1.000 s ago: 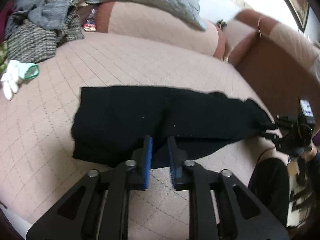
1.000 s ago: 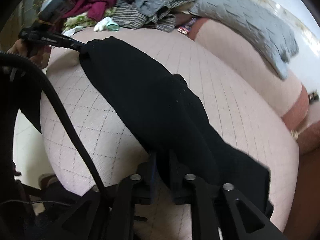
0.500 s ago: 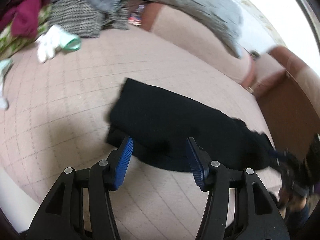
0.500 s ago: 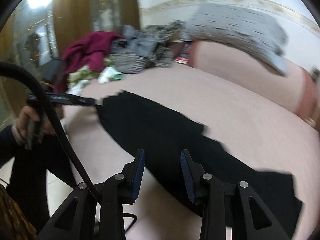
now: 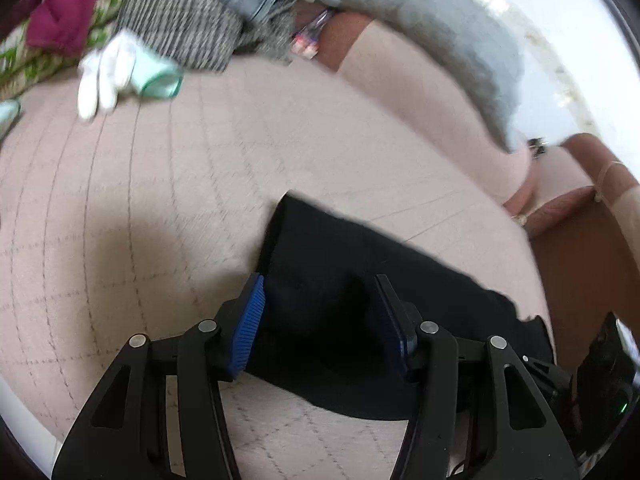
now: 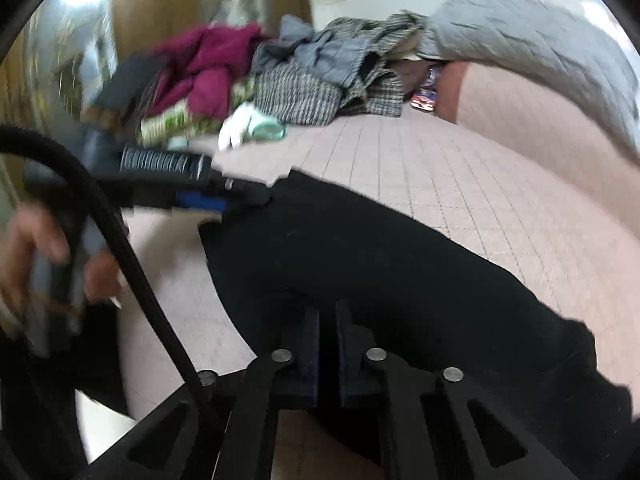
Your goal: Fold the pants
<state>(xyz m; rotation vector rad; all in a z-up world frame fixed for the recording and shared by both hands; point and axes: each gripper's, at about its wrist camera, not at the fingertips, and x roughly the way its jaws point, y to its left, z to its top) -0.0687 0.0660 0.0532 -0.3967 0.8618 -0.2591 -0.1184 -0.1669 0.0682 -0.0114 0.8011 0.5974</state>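
Observation:
Black pants (image 5: 432, 292) lie lengthwise on the pink quilted bed (image 5: 160, 208). My left gripper (image 5: 320, 284) straddles their folded waist end; its blue pads (image 5: 250, 316) stand apart from the cloth and its jaws are closing. In the right wrist view the pants (image 6: 380, 260) run from left to lower right. My right gripper (image 6: 328, 316) is shut on their near edge about midway along. The left gripper (image 6: 216, 200) shows there at the pants' far left end, held by a person's hand (image 6: 32, 248).
A heap of clothes (image 6: 304, 76) and a white glove (image 5: 104, 76) lie at the bed's far end. A grey quilted blanket (image 5: 432, 48) drapes the back cushion. A black cable (image 6: 120, 240) arcs beside my right gripper. The bed's near edge drops to the floor.
My left gripper let go of the pants' edge, opened and shifted to the waist end. My right gripper released the hem, slid along the near edge toward the middle and shut again.

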